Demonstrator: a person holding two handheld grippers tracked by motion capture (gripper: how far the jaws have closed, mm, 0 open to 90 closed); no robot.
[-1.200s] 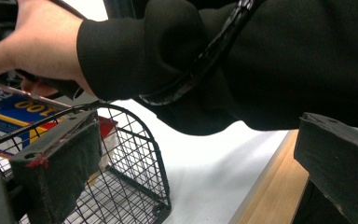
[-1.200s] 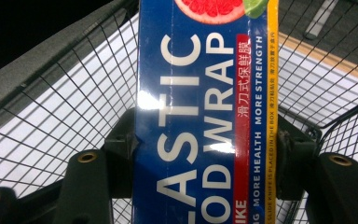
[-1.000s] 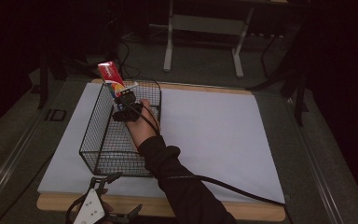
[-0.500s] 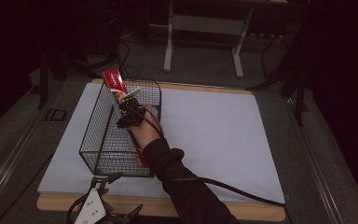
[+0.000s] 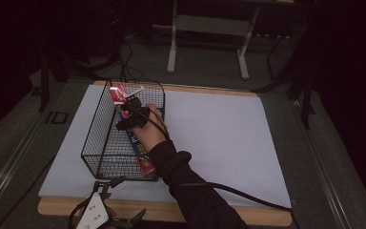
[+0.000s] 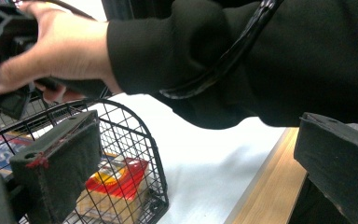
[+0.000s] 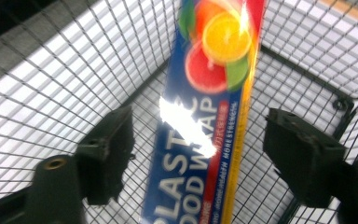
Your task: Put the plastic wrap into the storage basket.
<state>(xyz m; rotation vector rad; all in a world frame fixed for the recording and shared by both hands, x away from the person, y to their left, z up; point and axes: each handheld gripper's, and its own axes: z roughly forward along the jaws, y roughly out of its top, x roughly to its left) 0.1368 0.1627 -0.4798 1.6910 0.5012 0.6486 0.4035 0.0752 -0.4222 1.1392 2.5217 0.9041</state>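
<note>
Right tongs (image 5: 129,113) reach down into the wire basket (image 5: 93,139), and in the right gripper view we see both pads standing apart, with clear gaps on either side of the plastic food wrap box (image 7: 205,121) that lies between them. Their jaws have just been opening, and neither pad presses on the box. We see it running lengthwise through the basket: its far end, red and white, leans up against the far wall beyond these tongs (image 7: 198,154), and its near end, printed with citrus slices in red and yellow, lies by the near wall, back under the sleeve (image 5: 190,186). The box's blue face with white lettering shows straight ahead of the pads, the basket's mesh and the white sheet (image 5: 228,138) behind it.

Our left tongs (image 5: 106,215) sit at the near edge of the desk (image 5: 267,215), just short of the basket's near wall. In the left gripper view they (image 6: 196,163) stand wide apart with nothing between the pads; beyond them we see the basket's rounded corner, the box's red and yellow end (image 6: 116,179) inside it, and the right hand (image 6: 58,49) above.
</note>
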